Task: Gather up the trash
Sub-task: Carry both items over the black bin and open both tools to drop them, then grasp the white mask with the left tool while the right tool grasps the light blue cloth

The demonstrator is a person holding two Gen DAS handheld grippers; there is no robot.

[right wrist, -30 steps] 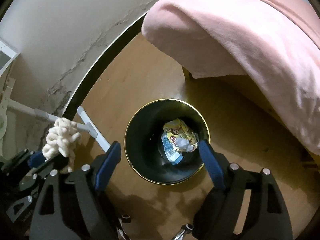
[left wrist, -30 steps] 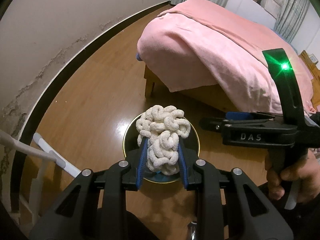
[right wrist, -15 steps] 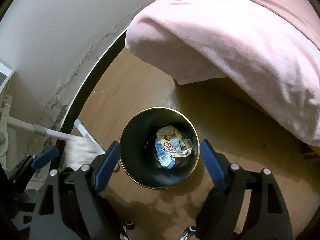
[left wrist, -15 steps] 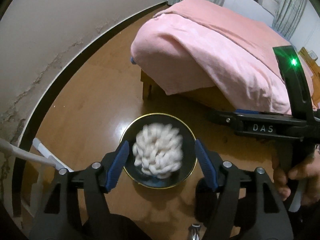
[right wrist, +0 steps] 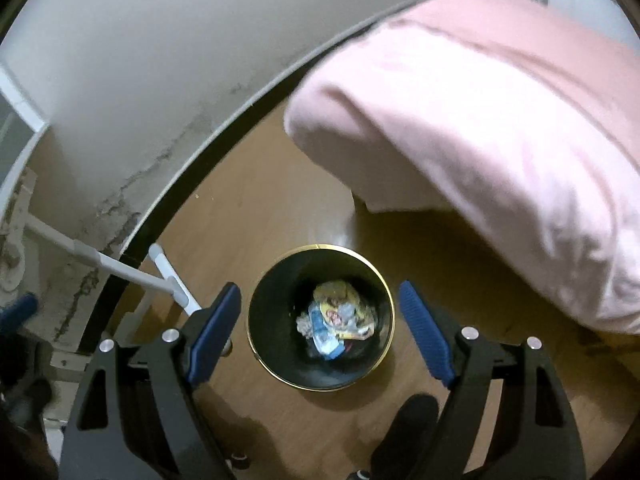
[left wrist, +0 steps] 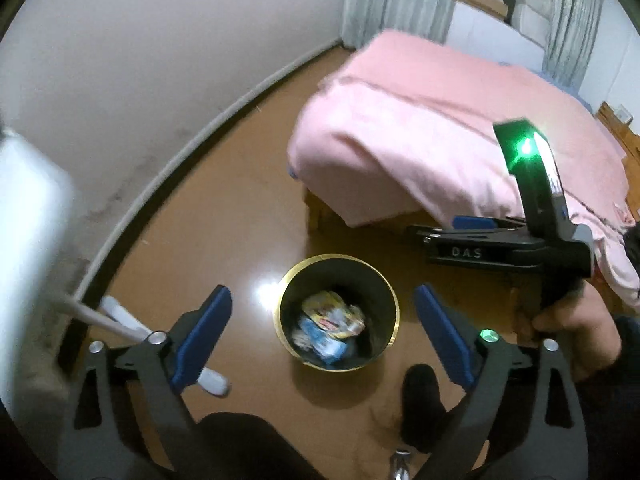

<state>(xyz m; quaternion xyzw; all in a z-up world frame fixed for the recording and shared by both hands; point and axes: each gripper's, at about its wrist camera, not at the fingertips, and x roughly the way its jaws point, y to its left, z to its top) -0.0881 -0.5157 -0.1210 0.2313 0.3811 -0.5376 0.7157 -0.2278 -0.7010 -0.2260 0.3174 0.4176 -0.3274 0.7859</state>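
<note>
A black trash bin with a gold rim (left wrist: 394, 312) (right wrist: 390, 320) stands on the wooden floor below both grippers. Inside lie colourful wrappers (left wrist: 330, 326) (right wrist: 340, 320) and a pale knotted lump (right wrist: 305, 325) at their left. My left gripper (left wrist: 322, 334) is open and empty, high above the bin. My right gripper (right wrist: 320, 330) is open and empty, also above the bin; its body shows in the left wrist view (left wrist: 500, 246), held by a hand. A tip of the left gripper shows at the left edge of the right wrist view (right wrist: 18, 312).
A bed with a pink blanket (left wrist: 440, 140) (right wrist: 500, 140) stands to the right of the bin. A white mop handle (left wrist: 120, 320) (right wrist: 132, 276) leans by the wall and dark baseboard on the left. A dark foot (left wrist: 420, 404) is near the bin.
My left gripper opened and let go of the white knotted lump, which fell into the bin. Both grippers have risen higher above the bin.
</note>
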